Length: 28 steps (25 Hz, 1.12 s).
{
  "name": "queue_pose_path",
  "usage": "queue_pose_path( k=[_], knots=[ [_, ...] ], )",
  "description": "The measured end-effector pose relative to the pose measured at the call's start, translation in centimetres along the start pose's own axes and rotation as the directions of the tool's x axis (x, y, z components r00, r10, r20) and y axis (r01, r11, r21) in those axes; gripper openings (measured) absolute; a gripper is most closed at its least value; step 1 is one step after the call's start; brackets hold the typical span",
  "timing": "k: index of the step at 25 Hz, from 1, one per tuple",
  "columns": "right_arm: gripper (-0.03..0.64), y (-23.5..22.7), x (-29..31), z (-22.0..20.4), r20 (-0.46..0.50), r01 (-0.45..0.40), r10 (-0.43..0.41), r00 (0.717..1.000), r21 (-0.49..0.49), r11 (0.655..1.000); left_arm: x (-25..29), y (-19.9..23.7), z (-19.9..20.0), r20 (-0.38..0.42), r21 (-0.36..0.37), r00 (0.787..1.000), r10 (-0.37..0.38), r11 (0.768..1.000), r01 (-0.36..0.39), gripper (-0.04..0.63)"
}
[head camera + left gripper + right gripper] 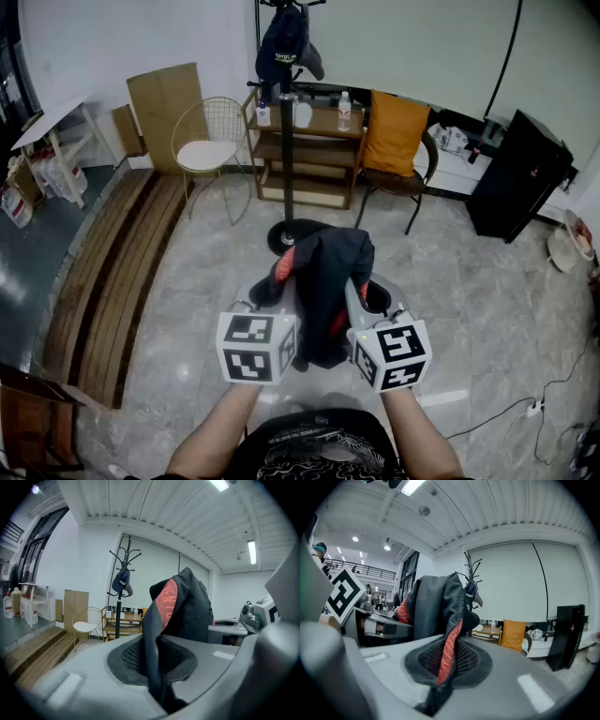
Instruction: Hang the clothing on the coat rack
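Black, red-lined garment [323,281], held up short of the coat rack [287,141]: your left tool [157,667] and right tool [440,667] each clamp one edge, probably to keep it spread for a hook.

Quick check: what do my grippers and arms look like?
The left gripper and right gripper both have smooth light grey jaws, each with a dark oval mesh pad set into it. Each carries a white cube printed with black square markers. A small green light shows on the right one. The forearms are bare, with no sleeves. The top is black with a white print.
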State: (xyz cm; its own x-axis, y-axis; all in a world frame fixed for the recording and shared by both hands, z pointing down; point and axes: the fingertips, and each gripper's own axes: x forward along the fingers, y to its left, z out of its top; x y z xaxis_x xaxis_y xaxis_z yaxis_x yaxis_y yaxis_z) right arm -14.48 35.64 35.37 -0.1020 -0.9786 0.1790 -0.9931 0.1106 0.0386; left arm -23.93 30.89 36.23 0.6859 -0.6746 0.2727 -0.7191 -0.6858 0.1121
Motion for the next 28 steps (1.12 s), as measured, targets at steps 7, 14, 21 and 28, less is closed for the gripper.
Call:
queue_pose_path(
  k=[7,14,21,28],
  knots=[
    [0.018,-0.6,0.3,0.5,-0.002,0.009,-0.009,1.0,0.01,1.0,0.5,-0.1,0.7,-0.001,0.0,1.0,-0.008,1.0,0.008,0.035],
    [0.018,-0.4,0.7,0.6,-0.008,0.013,-0.013,1.0,0.011,1.0,0.7,0.4,1.0,-0.003,-0.001,1.0,-0.012,1.0,0.012,0.035],
    [0.018,-0.6,2.2,0.1,-0.011,-0.001,0.001,1.0,0.019,1.0,1.8,1.5,0.6,-0.012,-0.006,1.0,0.005,1.0,-0.005,0.035],
    [0.018,-1.9,5.1,-0.3,-0.01,-0.026,0.027,1.0,0.028,0.999,4.6,2.8,0.8,-0.021,-0.011,0.999,0.028,1.0,-0.028,0.035]
  ],
)
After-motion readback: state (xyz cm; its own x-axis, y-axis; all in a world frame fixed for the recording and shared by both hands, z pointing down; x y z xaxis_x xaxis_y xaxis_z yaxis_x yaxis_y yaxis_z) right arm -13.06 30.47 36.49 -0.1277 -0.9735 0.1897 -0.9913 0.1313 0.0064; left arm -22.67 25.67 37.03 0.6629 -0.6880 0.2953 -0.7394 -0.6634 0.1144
